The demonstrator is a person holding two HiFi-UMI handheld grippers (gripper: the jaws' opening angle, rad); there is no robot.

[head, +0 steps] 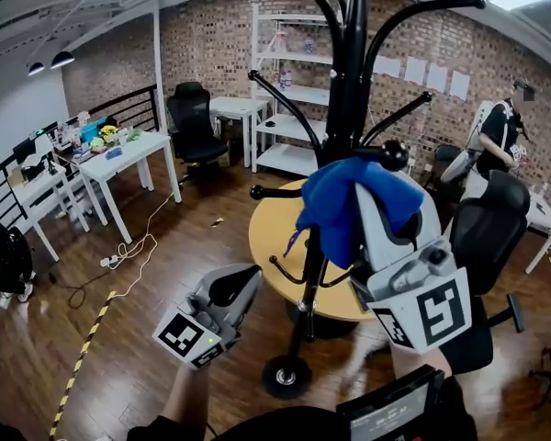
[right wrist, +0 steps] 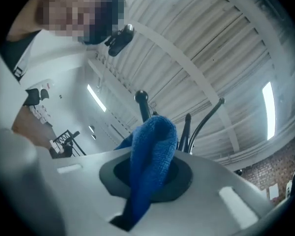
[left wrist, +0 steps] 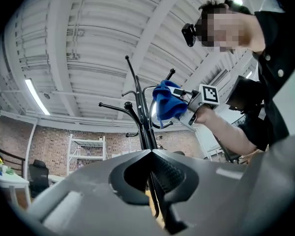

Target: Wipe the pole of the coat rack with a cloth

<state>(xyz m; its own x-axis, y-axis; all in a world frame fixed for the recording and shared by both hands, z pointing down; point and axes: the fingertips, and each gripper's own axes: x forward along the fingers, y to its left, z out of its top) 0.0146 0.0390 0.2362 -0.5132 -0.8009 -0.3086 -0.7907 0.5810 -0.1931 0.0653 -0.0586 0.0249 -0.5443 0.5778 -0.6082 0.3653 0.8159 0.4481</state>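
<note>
right gripper (head: 378, 219) is clamped shut on the bunched blue microfibre cloth (head: 340, 200) and holds it up against the black metal pole of the coat rack (head: 352, 53), roughly halfway up, just under where the curved hook arms branch off. makes sense to me: a wad pinched in the jaws gives a fat pad to drag along the pole.

left gripper (head: 237, 285) hangs low and well off to the side of the pole, jaws together with nothing in them. looks like it's just parked out of the way.

what you can't see: the cloth covers the right gripper's tips and the exact spot where it meets the pole, so i can't tell if it wraps round or only presses on one side. the top of the rack is cut off in the head view, and the round yellow table (head: 266, 237) sits behind the lower pole.
</note>
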